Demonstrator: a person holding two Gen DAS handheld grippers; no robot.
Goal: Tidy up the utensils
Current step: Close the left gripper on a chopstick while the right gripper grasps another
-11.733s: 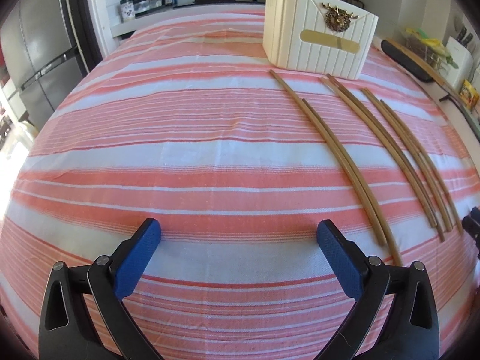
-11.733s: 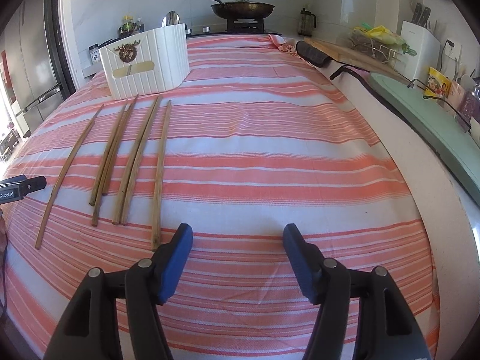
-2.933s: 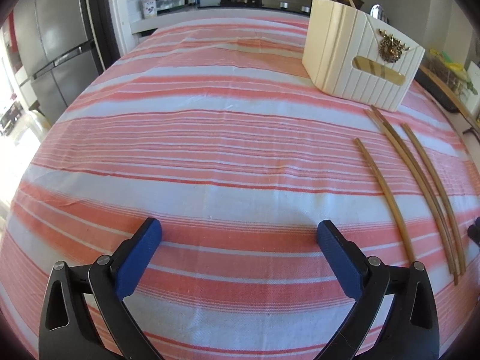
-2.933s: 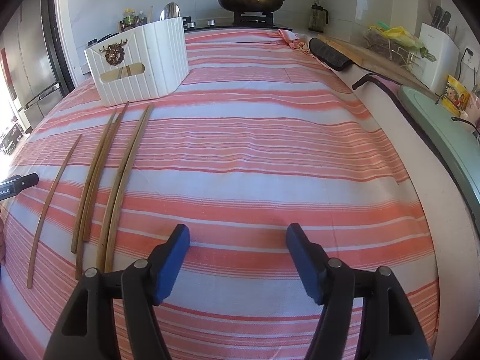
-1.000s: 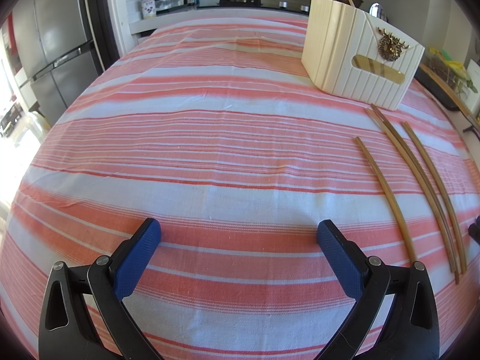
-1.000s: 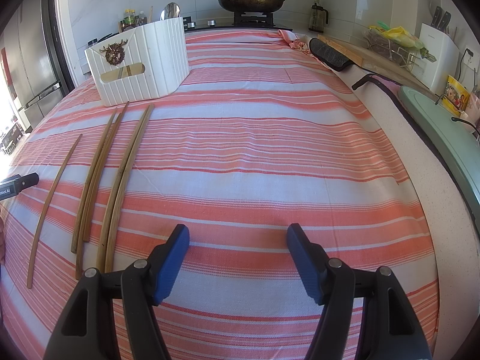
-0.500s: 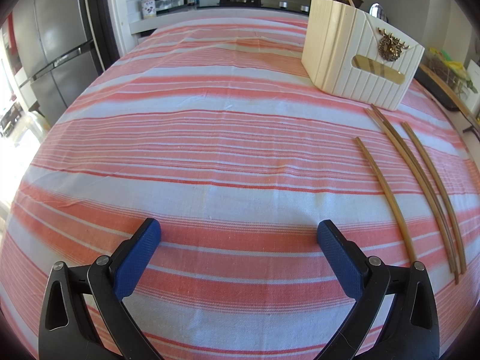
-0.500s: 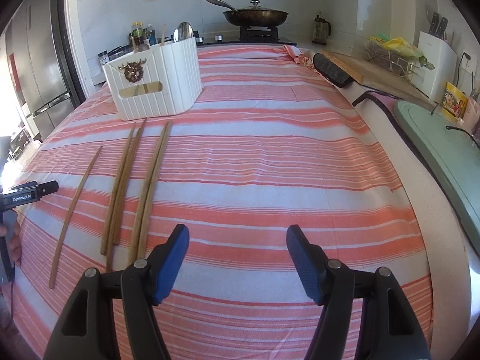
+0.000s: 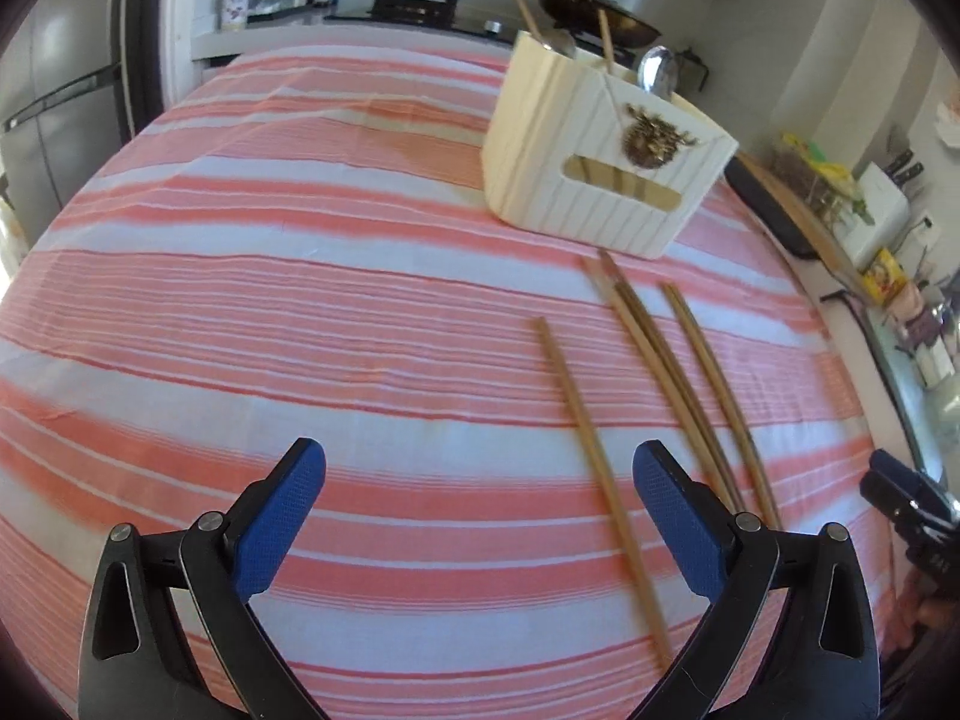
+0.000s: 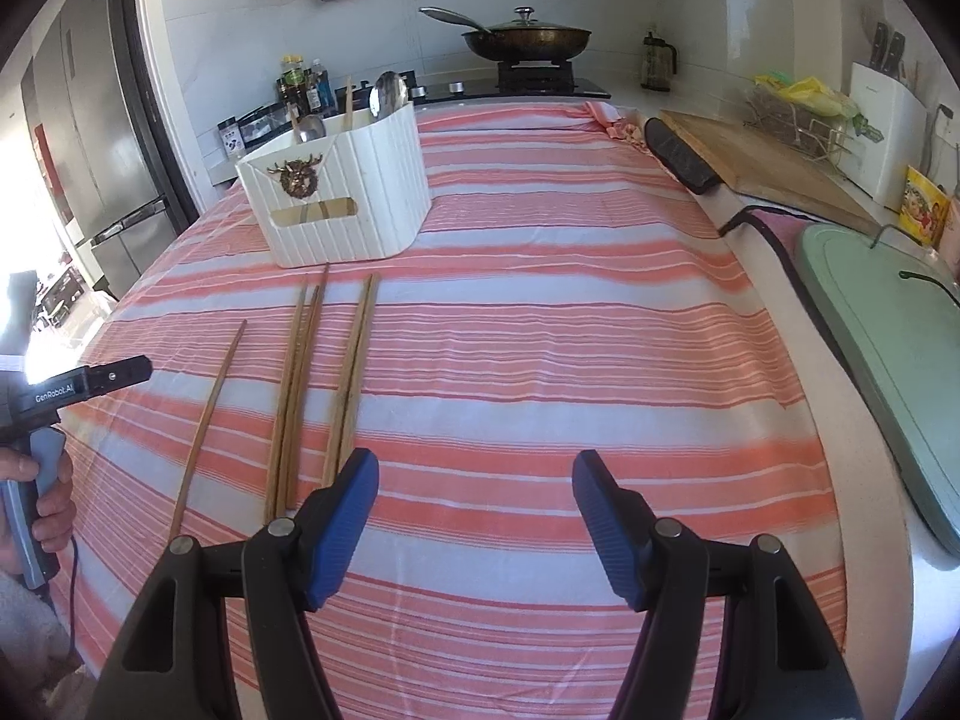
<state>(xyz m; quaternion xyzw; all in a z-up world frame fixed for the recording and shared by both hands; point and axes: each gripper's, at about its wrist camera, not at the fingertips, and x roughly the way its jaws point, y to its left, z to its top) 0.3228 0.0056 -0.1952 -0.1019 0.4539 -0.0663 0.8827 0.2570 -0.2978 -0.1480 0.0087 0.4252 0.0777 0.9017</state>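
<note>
item: five long brown wooden chopsticks (image 10: 351, 360), lying loose near the far white ribbed plastic utensil box (image 10: 342, 204), awaiting boxing. my left tongs (image 9: 480, 516) and right tongs (image 10: 474, 516) are hovering agape, gripping nothing.

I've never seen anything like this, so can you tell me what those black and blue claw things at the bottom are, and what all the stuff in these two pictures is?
Those claws are grabbing tools. A person holds one in each hand, and each tool has a little camera looking out along its two blue fingers. One picture comes from the left gripper, the other from the right gripper. Both are open and hold nothing.

They hang above a table covered with a striped cloth. On it lie five long wooden chopsticks, one alone and the others in two pairs. Behind them stands a white utensil box with spoons and chopsticks already sticking out.

At the left edge of the right camera's picture you can see the person's hand holding the other tool.
</note>
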